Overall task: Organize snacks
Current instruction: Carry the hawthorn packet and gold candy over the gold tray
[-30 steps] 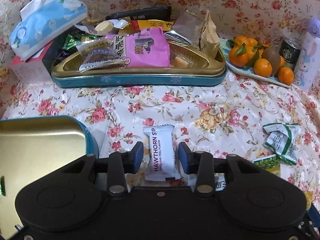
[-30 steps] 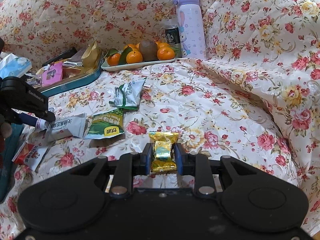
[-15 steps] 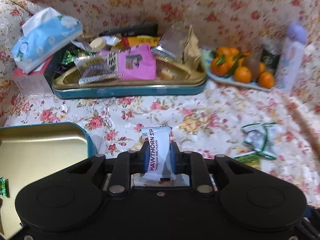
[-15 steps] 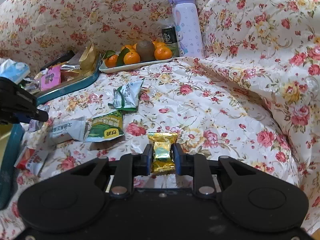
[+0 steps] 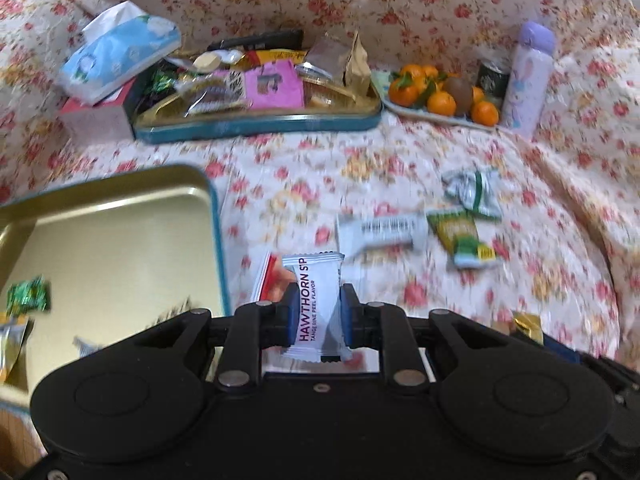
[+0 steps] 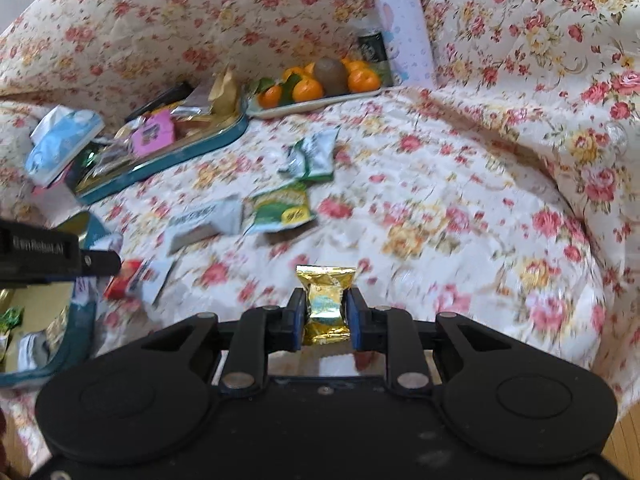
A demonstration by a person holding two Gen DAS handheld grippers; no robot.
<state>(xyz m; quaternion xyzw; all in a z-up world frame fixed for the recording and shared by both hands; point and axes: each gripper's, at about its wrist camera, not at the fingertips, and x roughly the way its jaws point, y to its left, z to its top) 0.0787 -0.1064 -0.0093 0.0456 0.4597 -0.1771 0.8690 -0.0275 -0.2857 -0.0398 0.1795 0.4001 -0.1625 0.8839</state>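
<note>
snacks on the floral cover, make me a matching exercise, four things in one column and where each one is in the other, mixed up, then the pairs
Things:
1. white hawthorn packet
2. gold foil packet
3. pink packet
4. kiwi

Places:
A. among the oranges
B. in the far tin tray
C. between the left gripper pads
D. between the right gripper pads

Pairs: 1-C, 2-D, 3-B, 4-A
</note>
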